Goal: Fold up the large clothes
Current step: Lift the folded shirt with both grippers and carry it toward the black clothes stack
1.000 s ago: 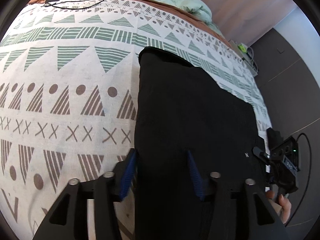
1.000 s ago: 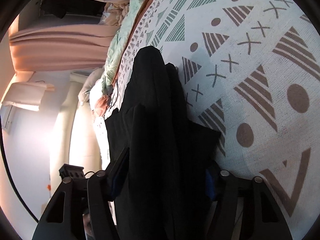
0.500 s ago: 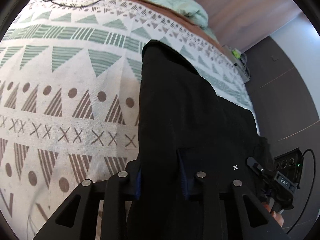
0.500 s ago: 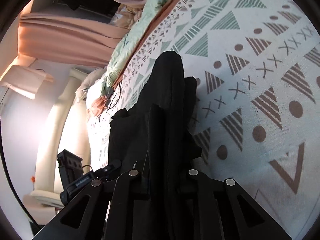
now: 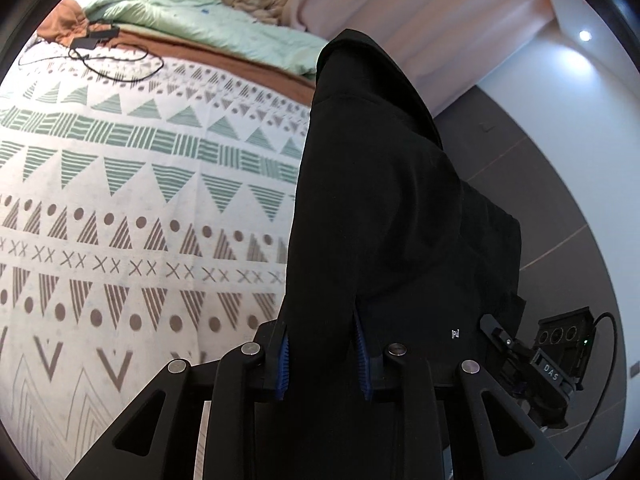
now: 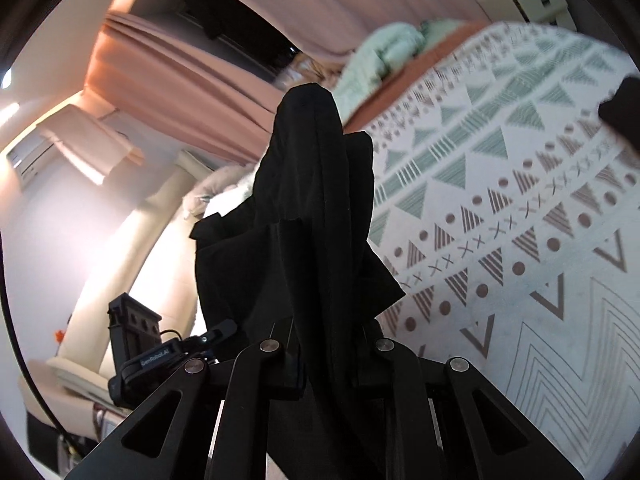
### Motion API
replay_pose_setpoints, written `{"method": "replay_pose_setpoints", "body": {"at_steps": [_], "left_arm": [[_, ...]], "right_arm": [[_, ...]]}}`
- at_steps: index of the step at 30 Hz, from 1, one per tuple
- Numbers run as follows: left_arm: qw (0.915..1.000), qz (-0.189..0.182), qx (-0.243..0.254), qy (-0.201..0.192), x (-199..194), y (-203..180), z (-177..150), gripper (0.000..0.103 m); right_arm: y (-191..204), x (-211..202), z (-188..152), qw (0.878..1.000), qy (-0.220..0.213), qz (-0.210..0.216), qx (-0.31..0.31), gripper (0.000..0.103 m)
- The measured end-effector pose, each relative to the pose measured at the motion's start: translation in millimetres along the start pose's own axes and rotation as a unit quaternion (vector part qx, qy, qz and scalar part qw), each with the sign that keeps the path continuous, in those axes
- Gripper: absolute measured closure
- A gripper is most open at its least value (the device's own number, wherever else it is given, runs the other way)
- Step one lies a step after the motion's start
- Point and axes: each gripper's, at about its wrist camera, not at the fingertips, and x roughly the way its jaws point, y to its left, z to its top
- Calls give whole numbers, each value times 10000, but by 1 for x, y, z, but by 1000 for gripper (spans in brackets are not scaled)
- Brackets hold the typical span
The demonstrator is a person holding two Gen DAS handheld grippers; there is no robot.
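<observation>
Both tools have closed since a second ago. Left tool [image 5: 322, 356] is closing, blue pads [image 5: 282, 364] pinching the black garment [image 5: 380, 208]; right tool [image 6: 326, 354] clamps another bunch of it. It hangs raised over the patterned bedspread [image 5: 120, 200]; mint duvet [image 5: 208, 20] and curtains [image 5: 420, 12] lie beyond.

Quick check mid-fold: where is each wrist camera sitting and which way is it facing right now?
Left wrist: on the left tongs, facing across the patterned bedspread toward curtains; its pads grip the black garment.
Right wrist: on the right tongs, facing the curtains, bedspread on the right; also clamping the garment.
Shared: garment, bedspread, green duvet; each sees the other tongs.
</observation>
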Motion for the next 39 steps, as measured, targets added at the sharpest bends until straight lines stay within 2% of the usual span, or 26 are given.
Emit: {"method": "replay_pose_setpoints", "body": {"at_steps": [13, 23, 31, 39], "left_arm": [[9980, -473, 261, -314, -74, -68, -26, 76], [9956, -630, 534, -433, -111, -132, -50, 76], [9939, -782, 690, -363, -117, -182, -74, 76], [9891, -1048, 1008, -236, -94, -245, -99, 76]], "right_arm": [[71, -93, -8, 9965, -349, -157, -745, 87], [92, -168, -1, 9906, -573, -162, -1230, 87], [87, -226, 3, 9873, -704, -230, -1408, 87], [66, -291, 14, 9817, -970, -449, -1576, 87]]}}
